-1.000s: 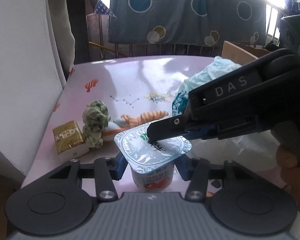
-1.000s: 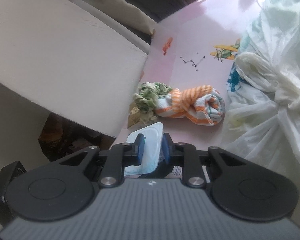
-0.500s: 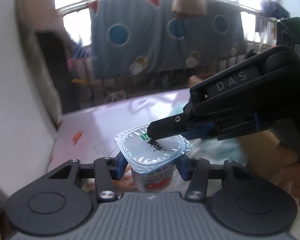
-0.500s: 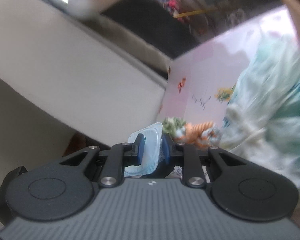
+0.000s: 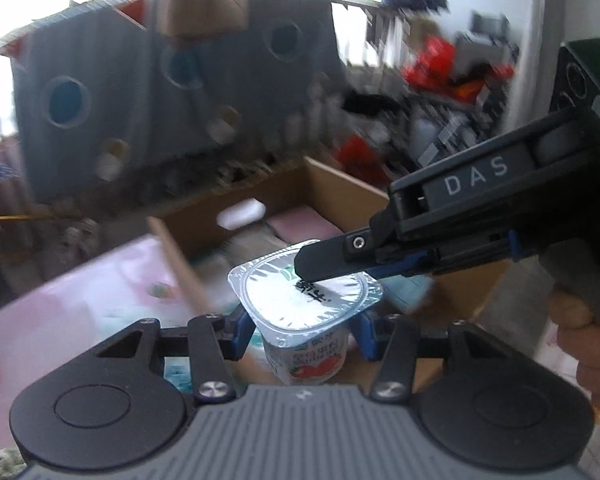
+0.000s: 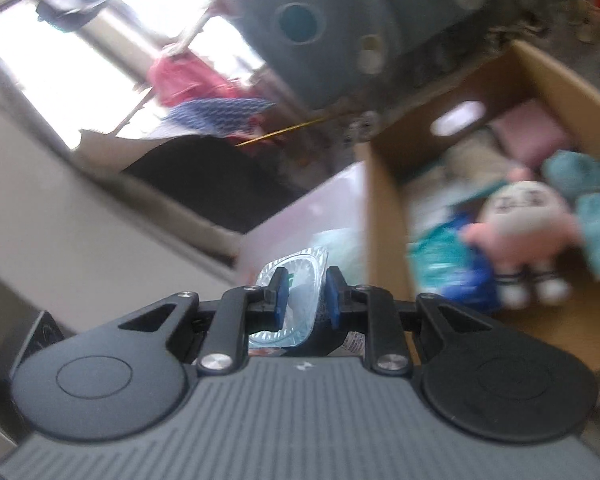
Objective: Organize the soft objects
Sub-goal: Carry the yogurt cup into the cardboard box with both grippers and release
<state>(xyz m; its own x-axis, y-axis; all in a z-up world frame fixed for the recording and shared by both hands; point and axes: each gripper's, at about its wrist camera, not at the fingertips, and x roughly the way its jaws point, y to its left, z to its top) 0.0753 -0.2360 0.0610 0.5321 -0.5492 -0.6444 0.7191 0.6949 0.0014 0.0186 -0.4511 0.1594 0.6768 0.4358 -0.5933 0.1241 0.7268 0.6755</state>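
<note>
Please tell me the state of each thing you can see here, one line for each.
Foil-lidded plastic yogurt cup: sealed, upright, held off the table.
Left claw: shut on the cup body.
Right claw: shut on the cup's foil rim.
Brown cardboard box: open, holding soft items.
Pink plush doll: lying inside the box.

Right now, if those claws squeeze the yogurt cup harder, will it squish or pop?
Probably it would squish a bit: the yogurt cup looks like thin plastic. Its foil lid seems the weak spot, pinched by the right claw, so it could tear. The left claw grips under the rim, so slipping seems unlikely.
</note>
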